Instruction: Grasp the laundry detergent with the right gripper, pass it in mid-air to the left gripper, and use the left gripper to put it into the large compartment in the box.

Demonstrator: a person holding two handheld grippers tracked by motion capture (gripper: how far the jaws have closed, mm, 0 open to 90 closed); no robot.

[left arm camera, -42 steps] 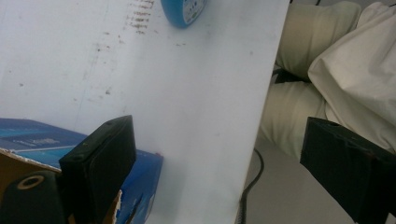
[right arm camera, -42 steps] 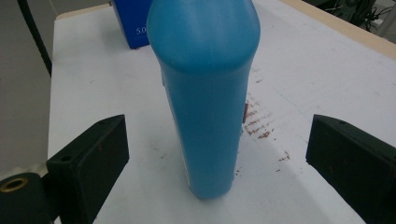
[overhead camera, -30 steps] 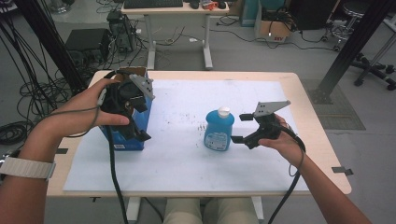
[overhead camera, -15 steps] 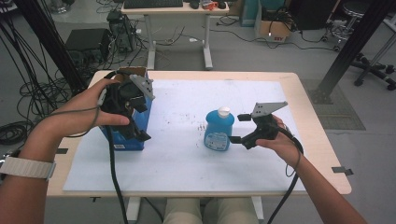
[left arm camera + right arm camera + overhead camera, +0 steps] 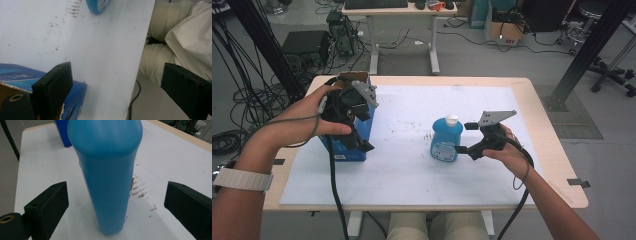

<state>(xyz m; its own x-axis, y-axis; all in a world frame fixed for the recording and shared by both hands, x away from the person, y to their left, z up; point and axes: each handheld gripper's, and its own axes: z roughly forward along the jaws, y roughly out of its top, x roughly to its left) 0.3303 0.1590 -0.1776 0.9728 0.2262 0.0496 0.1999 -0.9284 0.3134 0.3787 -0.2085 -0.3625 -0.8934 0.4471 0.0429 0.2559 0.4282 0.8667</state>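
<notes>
While the person sits at the table, the right gripper is held at the 3 o'clock side of the bottle, with its jaws spread wide. In the right gripper view the bottle stands upright between the two jaws, and neither jaw touches it; there is free space on both sides. The bottle is blue with a white cap and it rests on the white sheet, a little to the 3 o'clock side of the table centre. Some small brown specks lie on the sheet just beside the bottle, at its 9 o'clock side. The left gripper is over the box, which stands near the 9 o'clock edge of the sheet. Its jaws are also spread apart, and in the left gripper view one jaw is above the box corner while the other hangs past the table edge, above the person's trousers. The two grippers are well apart.
</notes>
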